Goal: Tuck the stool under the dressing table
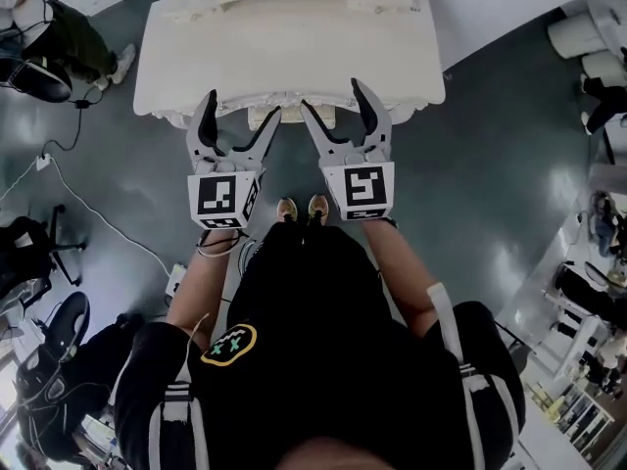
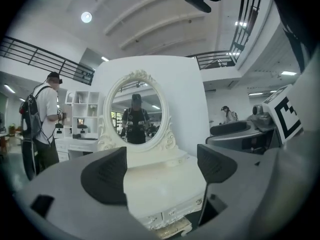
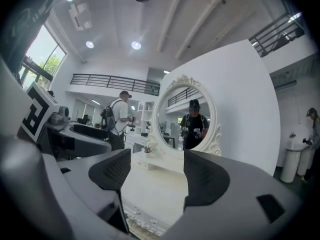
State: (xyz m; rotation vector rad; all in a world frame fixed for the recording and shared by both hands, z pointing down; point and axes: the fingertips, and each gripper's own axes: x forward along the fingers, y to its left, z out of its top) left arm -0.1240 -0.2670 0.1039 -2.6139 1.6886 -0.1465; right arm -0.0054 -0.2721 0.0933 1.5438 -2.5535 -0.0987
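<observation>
**A:** Where is the stool (image 1: 265, 117) sitting?

**B:** It's sitting tucked under the desk (image 1: 294, 47). I'm seeing only its near edge peeking out below the front rim, between my two grippers.

**A:** And how are you holding the grippers?

**B:** I'm holding the left gripper (image 1: 243, 106) and the right gripper (image 1: 333, 94) side by side at the desk's near edge, both pointing toward the oval mirror (image 2: 136, 116) at the far side. The left fingers (image 2: 107, 176) are standing apart, gripping nothing. The right fingers (image 3: 205, 179) are standing apart too, also empty.

**A:** Anything else around?

**B:** My shoes (image 1: 302, 209) are showing on the floor just near the stool, and a person with a backpack (image 2: 42, 124) is standing off to the left.
</observation>
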